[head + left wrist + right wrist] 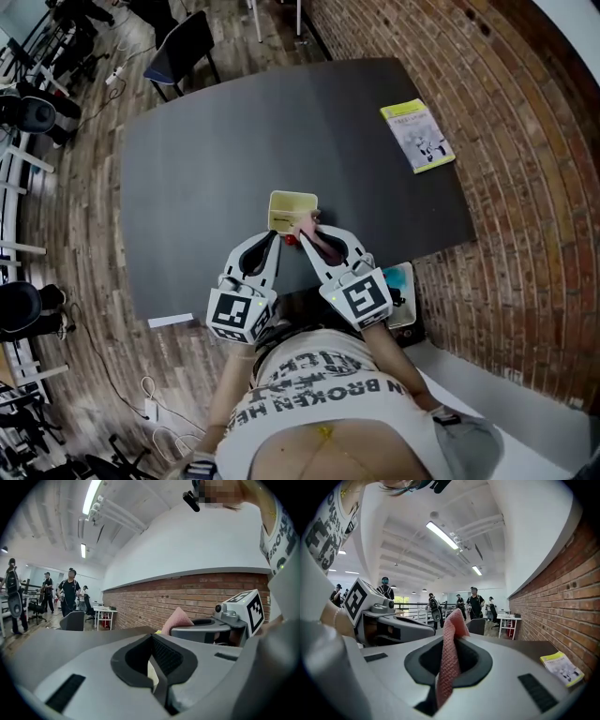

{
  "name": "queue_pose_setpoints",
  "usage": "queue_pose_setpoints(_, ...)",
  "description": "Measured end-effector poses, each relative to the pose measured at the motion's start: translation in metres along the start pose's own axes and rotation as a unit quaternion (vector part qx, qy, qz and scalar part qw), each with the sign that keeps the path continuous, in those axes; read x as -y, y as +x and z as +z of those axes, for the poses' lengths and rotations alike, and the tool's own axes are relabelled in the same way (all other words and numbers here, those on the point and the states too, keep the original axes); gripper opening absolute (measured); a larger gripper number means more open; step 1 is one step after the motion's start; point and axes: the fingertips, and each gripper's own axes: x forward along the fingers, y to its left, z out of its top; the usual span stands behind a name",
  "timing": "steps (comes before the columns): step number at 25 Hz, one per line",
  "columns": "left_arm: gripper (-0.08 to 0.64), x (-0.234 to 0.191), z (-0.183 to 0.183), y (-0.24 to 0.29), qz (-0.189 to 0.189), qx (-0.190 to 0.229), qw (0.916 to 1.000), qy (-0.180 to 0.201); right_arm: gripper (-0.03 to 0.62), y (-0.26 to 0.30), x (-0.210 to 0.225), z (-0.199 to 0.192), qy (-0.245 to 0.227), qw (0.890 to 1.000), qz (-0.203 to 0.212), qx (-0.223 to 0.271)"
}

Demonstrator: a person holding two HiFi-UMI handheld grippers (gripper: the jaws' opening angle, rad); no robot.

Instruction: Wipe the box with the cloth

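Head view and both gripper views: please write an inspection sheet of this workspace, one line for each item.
surface: dark table, mostly bare.
job's things: yellow box near the table's front edge; pink cloth in the right gripper.
clutter: booklet near the brick wall; white slip at the table's near edge; small red thing by the box, unclear what.
grippers: left gripper shut, seemingly on the box's near wall; right gripper shut on the cloth between its fingers.
cables: loose cables on the wooden floor at the person's left.
surroundings: brick wall, chair, people standing far off.
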Motion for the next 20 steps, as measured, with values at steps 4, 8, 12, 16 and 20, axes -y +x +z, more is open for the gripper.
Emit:
queue_pose_setpoints(4, -0.003, -0.005, -0.001, 0.019, 0.011, 0.004, 0.9999, -0.005, 0.017, 0.002, 0.022, -0.005, -0.002, 1.000, 0.014, 0.000)
queue_pose_setpoints(8, -0.003, -0.016, -0.001, 0.025, 0.027, 0.002, 0.9996, -0.002, 0.017, 0.012, 0.026, -0.013, 0.007, 1.000, 0.021, -0.017)
queue_pose_setpoints(12, -0.003, -0.025, -0.007, 0.029, 0.017, -0.010, 0.9998, 0.002, 0.017, 0.027, 0.022, -0.021, 0.009, 0.999, 0.023, -0.036)
queue_pose_setpoints(16, -0.003, -0.036, -0.019, 0.033, -0.012, -0.035, 0.9993, 0.010, 0.017, 0.038, 0.018, -0.033, 0.023, 0.998, 0.003, -0.058)
queue_pose_setpoints(20, -0.003, -0.041, -0.040, 0.037, -0.059, -0.069, 0.9958, 0.010, 0.017, 0.042, 0.014, -0.053, 0.040, 0.995, -0.022, -0.088)
